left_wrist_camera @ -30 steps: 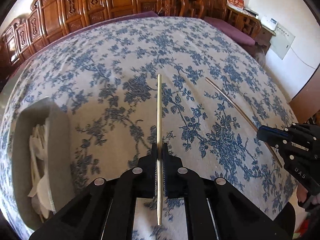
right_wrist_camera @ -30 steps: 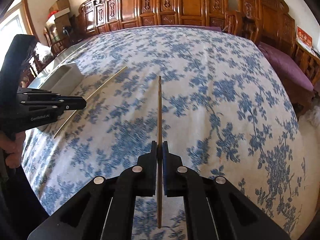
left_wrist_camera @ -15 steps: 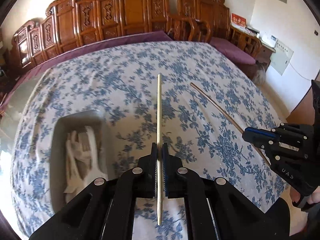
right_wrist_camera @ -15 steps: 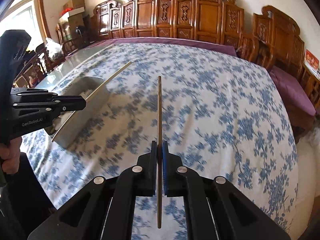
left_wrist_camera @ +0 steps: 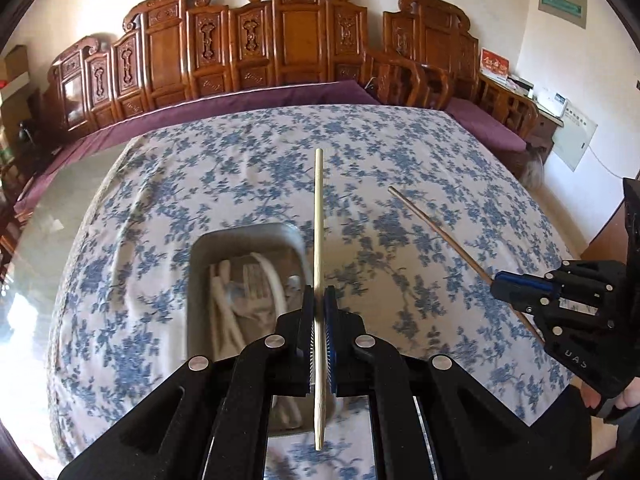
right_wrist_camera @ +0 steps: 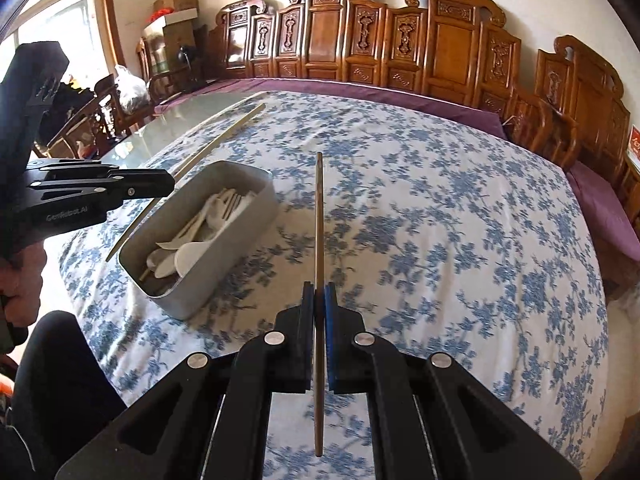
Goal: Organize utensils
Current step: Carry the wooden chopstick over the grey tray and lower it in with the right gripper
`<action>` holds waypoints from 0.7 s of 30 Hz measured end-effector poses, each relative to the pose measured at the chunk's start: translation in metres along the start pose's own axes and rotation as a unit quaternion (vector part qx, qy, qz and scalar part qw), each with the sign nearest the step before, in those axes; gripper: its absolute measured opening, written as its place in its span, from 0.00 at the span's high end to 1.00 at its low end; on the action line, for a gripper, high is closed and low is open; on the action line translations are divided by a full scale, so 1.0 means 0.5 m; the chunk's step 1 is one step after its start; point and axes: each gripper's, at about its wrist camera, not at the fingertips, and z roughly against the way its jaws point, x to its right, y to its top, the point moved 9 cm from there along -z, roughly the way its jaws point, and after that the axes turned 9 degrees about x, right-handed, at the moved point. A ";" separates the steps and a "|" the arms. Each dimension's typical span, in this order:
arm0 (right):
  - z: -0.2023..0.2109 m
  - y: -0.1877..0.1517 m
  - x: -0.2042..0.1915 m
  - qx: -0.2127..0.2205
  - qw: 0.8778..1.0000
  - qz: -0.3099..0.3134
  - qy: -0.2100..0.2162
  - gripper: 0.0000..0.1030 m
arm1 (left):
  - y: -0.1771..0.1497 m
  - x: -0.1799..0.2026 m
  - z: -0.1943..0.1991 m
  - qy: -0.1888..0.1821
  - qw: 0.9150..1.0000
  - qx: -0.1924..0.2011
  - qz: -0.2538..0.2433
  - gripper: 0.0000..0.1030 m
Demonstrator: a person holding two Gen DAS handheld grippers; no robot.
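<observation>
My left gripper (left_wrist_camera: 319, 300) is shut on a pale chopstick (left_wrist_camera: 318, 216) that points forward, held in the air above the grey utensil box (left_wrist_camera: 200, 264). The box holds several white plastic spoons (right_wrist_camera: 188, 248). My right gripper (right_wrist_camera: 319, 296) is shut on a darker brown chopstick (right_wrist_camera: 319, 216), held above the tablecloth to the right of the box (right_wrist_camera: 240, 236). The left gripper (right_wrist_camera: 170, 188) and its pale chopstick (right_wrist_camera: 216, 142) show at the left of the right wrist view. The right gripper (left_wrist_camera: 496, 280) and its chopstick (left_wrist_camera: 436, 232) show at the right of the left wrist view.
The table carries a blue floral tablecloth (right_wrist_camera: 460, 220), with bare glass (right_wrist_camera: 168, 132) at its far left. Carved wooden chairs (left_wrist_camera: 256, 48) with purple cushions line the far side and right. A person's legs (right_wrist_camera: 52, 380) are at the near left edge.
Both grippers have risen and tilted up with their chopsticks. The left gripper has swung left, so the utensil box went from the left edge to under its chopstick.
</observation>
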 end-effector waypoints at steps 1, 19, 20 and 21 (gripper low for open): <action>-0.005 0.000 -0.007 -0.001 1.000 0.001 0.002 0.94 | -0.001 -0.014 -0.002 0.002 1.000 -0.001 0.002 0.96; -0.039 -0.036 -0.009 -0.021 1.000 -0.006 0.007 0.94 | -0.093 -0.105 -0.113 0.019 0.997 -0.069 0.018 0.96; -0.040 -0.037 -0.009 -0.021 1.000 -0.007 0.007 0.94 | -0.098 -0.106 -0.119 0.021 0.997 -0.073 0.016 0.96; -0.041 -0.037 -0.009 -0.022 1.000 -0.007 0.008 0.94 | -0.103 -0.106 -0.123 0.020 0.997 -0.076 0.017 0.96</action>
